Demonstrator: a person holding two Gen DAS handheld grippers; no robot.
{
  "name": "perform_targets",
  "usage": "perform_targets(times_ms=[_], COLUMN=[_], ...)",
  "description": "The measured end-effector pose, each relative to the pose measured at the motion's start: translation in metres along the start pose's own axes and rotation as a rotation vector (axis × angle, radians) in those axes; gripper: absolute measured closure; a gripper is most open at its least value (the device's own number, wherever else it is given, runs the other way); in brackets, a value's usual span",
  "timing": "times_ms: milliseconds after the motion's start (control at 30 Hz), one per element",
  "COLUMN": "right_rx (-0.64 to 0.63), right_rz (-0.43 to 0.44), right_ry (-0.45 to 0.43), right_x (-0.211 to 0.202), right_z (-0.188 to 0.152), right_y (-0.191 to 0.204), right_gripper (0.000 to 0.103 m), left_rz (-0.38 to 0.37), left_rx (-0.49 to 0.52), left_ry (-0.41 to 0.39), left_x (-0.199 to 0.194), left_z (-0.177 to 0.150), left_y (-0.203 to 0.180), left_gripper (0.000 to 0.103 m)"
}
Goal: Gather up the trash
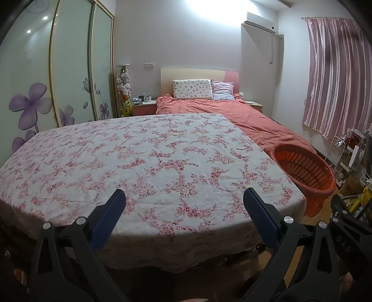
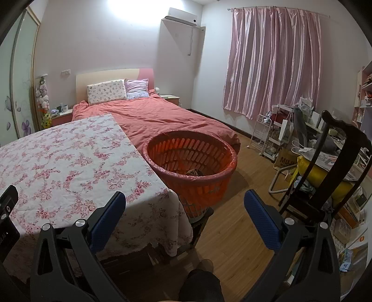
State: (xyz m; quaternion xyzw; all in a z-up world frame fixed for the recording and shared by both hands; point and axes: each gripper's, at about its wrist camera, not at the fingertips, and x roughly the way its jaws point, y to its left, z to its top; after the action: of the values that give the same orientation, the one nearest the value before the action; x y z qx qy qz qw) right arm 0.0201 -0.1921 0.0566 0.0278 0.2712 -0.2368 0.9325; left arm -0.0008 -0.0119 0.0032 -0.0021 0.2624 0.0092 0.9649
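Basket (image 2: 189, 160) beside table; both claws agape, empty.

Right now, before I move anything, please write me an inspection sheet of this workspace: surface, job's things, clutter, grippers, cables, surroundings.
Surface: table under a floral cloth; no trash seen on it.
Job's things: orange basket with a liner, beside the table's right edge; something dark and crumpled lies at its bottom.
Clutter: chair, yellow bag, rack and papers crowded at the right, under the curtain.
Grippers: left gripper over the table's near edge, jaws wide apart, holding nothing; right gripper over the table corner and floor, jaws wide apart, holding nothing.
Cables: one cord hangs from the air conditioner.
Surroundings: bed with a red cover behind the table; wardrobe at the left.
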Motion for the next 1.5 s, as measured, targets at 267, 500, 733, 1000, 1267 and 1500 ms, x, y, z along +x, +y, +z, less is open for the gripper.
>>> perform_targets(times_ms=[267,500,733,1000,1267,1500], right_rx=[-0.001,0.000,0.001,0.001,0.001,0.001], right_rz=[0.008,0.008,0.008,0.009,0.009,0.009], right_ry=[-0.001,-0.003,-0.002,-0.003,-0.003,-0.003], right_x=[-0.0010,-0.0014,-0.0014,-0.0016,-0.0016,-0.0015], right_z=[0.0030,0.0032,0.0029,0.0029,0.0029,0.0027], right_y=[0.0021,0.0010,0.0007,0.0004,0.0001,-0.0005], right_gripper=[0.002,0.002,0.002,0.002,0.002,0.002], left_rz=[0.000,-0.003,-0.008,-0.008,-0.015,-0.023], left_rx=[0.000,0.003,0.005,0.004,0.010,0.014], left_ry=[-0.001,-0.006,-0.008,-0.009,-0.007,-0.006], left_x=[-0.0004,-0.0019,-0.0040,-0.0047,-0.0058,-0.0057], left_z=[0.0000,-0.0003,-0.0007,-0.0008,-0.0006,-0.0011], left_y=[-0.0005,-0.0025,-0.0046,-0.0043,-0.0067,-0.0076], left_gripper=[0.004,0.004,0.004,0.004,0.004,0.004])
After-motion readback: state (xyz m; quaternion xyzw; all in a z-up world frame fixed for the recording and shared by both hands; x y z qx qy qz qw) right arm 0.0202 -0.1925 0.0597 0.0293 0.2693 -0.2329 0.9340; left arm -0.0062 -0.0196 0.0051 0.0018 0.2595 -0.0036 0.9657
